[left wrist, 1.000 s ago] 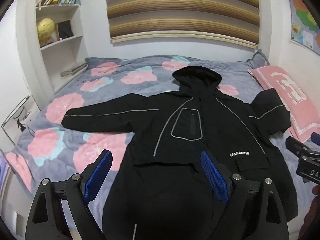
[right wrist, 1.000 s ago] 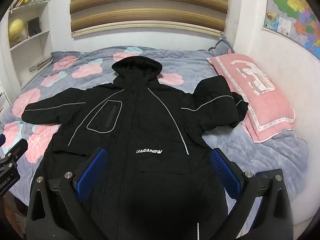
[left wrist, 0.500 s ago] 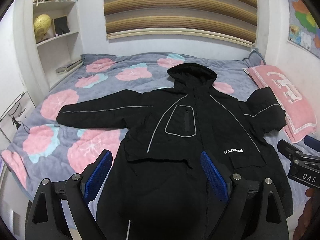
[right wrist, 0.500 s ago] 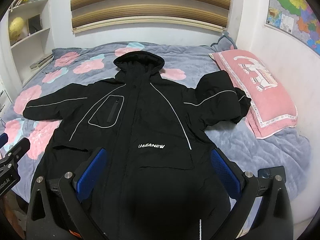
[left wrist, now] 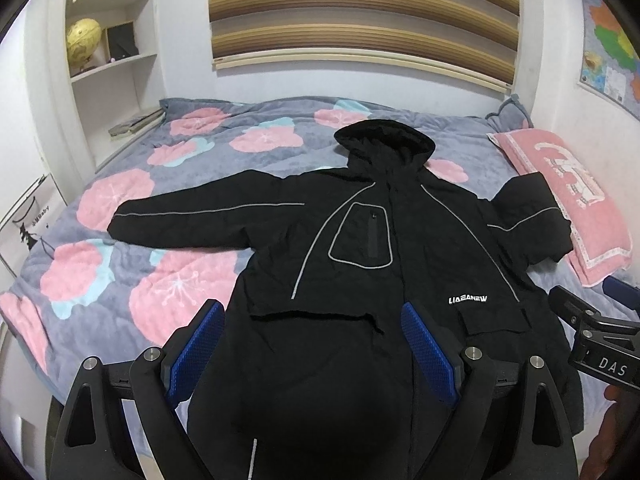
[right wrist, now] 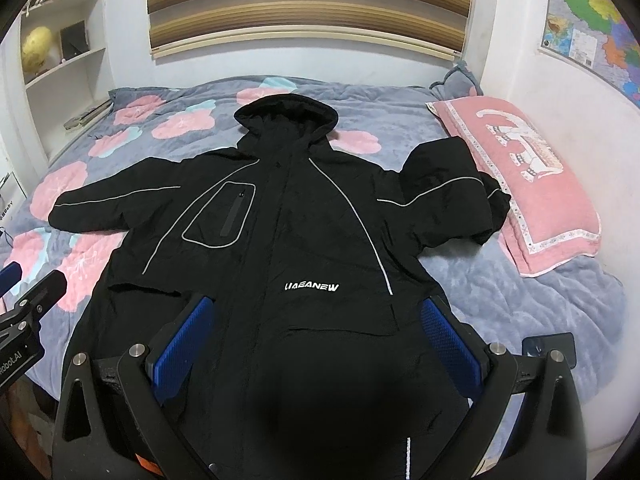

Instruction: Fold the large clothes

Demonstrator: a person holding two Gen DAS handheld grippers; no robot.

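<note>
Your left gripper [left wrist: 314, 346] and right gripper [right wrist: 320, 344] both hover with jaws spread wide and nothing between them, above the lower half of the black hooded jacket [right wrist: 288, 240]. The jacket lies front-up across the floral bedspread [left wrist: 160, 280], hood toward the striped blind [right wrist: 308, 4]. One sleeve [left wrist: 192, 224] stretches out flat; the other sleeve [right wrist: 448, 196] is bunched against the pink pillow [right wrist: 520, 176]. A shelf [left wrist: 112, 32] holds a globe [left wrist: 83, 42].
</note>
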